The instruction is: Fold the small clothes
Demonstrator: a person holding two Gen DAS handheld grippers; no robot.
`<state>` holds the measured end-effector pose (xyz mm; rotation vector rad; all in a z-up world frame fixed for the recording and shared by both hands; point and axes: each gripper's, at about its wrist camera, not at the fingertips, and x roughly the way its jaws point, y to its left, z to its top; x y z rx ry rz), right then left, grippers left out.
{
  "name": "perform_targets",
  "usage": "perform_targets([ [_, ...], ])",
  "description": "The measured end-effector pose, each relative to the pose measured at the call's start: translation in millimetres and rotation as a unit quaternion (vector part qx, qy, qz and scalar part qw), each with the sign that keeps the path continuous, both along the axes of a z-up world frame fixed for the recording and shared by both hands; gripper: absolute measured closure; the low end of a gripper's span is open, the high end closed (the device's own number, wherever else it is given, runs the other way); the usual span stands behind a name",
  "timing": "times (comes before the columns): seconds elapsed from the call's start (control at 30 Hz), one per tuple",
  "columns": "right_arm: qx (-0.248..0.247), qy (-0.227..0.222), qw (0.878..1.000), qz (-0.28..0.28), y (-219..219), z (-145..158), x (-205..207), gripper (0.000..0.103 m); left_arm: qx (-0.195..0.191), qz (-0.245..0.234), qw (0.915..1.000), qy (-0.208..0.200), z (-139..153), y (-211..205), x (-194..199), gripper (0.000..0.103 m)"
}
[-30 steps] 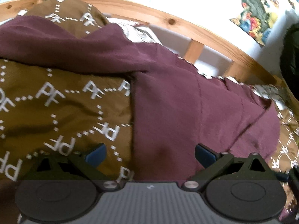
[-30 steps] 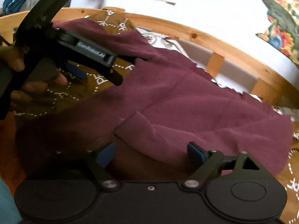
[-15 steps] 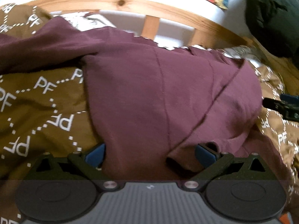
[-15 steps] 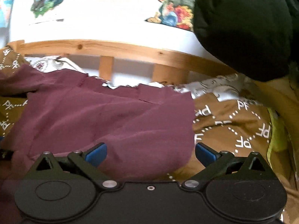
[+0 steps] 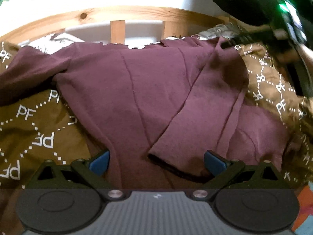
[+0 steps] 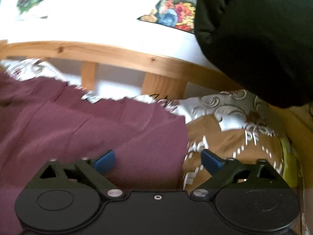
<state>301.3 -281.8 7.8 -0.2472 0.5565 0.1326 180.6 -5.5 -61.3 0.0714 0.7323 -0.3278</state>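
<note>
- Shirt [image 5: 137,90]: maroon, long-sleeved, lies spread on the brown printed blanket [image 5: 35,129] on a bed, far edge near the wooden bed rail [image 5: 121,13]. One sleeve [image 5: 195,117] is laid diagonally across the body, cuff end toward the camera.
- Handling, my guess: light, soft knit, no stiffness. Will drape and sag from any pinch, and wrinkle if dragged. Not slippery or fragile; the blanket underneath prob. grips it a bit.
- Where to grab, imo: edges and corners, e.g. hem corner, shoulder seam or cuff. Pinching mid-panel would just bunch it up, maybe catching the blanket too.
- Left gripper [image 5: 156,161]: jaws wide apart, low over the near part of the shirt. Folded sleeve's cuff sits betw. the blue pads [image 5: 99,161], but the pads don't press on it; nothing held.
- Right gripper [image 6: 157,159]: jaws have just been closing a little, still wide. It straddles the shirt's right edge [image 6: 183,137], one pad over maroon cloth, other over blanket. No grip; can't tell if it touches the cloth, pic is blurred.
- Black bundle [image 6: 254,39] sits up right by the rail, apart from the shirt.
</note>
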Motion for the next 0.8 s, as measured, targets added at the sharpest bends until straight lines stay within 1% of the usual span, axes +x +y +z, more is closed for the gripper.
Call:
perform_targets([
  [0.03,0.004,0.002,1.000,-0.005,-2.6,1.1,11.2,0.021,0.004,-0.001,1.0000,-0.001,-0.6,-1.3,-0.1,0.001],
  [0.07,0.007,0.005,1.000,-0.013,-5.5,0.9,20.9,0.025,0.009,-0.001,1.0000,-0.002,-1.3,-2.1,-0.2,0.001],
  [0.13,0.017,0.019,0.999,-0.034,-12.5,-3.5,35.8,0.042,0.017,-0.001,0.9998,-0.002,-3.1,-3.9,-0.6,0.001],
  [0.17,0.029,0.029,0.998,-0.046,-17.6,-7.5,41.3,0.047,0.020,0.000,0.9998,0.000,-4.0,-4.2,0.8,0.000],
  [0.23,0.064,0.039,0.995,-0.067,-28.1,-12.9,48.7,0.073,0.023,0.002,0.9997,0.005,-6.2,-4.0,2.8,0.001],
  [0.27,0.080,0.039,0.993,-0.072,-32.3,-13.9,49.9,0.077,0.025,0.004,0.9997,0.006,-6.7,-3.7,3.8,0.001],
  [0.3,0.086,0.036,0.993,-0.070,-33.1,-13.6,49.5,0.086,0.026,0.006,0.9996,0.007,-7.1,-3.7,5.2,0.001],
  [0.33,0.082,0.029,0.994,-0.068,-31.8,-12.7,48.3,0.094,0.027,0.007,0.9996,0.007,-7.3,-3.4,5.6,0.001],
  [0.43,0.069,-0.009,0.995,-0.068,-27.3,-3.3,42.2,0.096,0.027,0.010,0.9995,0.010,-8.7,-2.3,6.5,0.001],
  [0.5,0.062,-0.029,0.995,-0.073,-26.4,3.2,45.1,0.097,0.034,0.008,0.9993,0.010,-10.3,-3.8,6.6,0.001],
  [0.57,0.059,-0.016,0.996,-0.070,-26.1,1.9,50.5,0.096,0.045,0.006,0.9989,0.009,-11.7,-5.8,6.2,0.001],
  [0.6,0.053,-0.009,0.996,-0.069,-25.0,-1.1,51.6,0.095,0.050,0.004,0.9987,0.007,-12.3,-6.8,5.7,0.001],
  [0.67,0.047,-0.005,0.996,-0.071,-24.2,-6.6,47.5,0.087,0.056,0.002,0.9984,0.003,-13.1,-8.0,4.1,0.001],
  [0.77,0.049,-0.009,0.996,-0.070,-28.8,-8.7,32.6,0.071,0.058,0.000,0.9983,0.002,-12.8,-8.4,4.4,0.001],
  [0.8,0.040,-0.015,0.997,-0.071,-30.2,-8.6,25.2,0.063,0.057,0.001,0.9984,0.004,-12.6,-8.2,5.0,0.001],
])
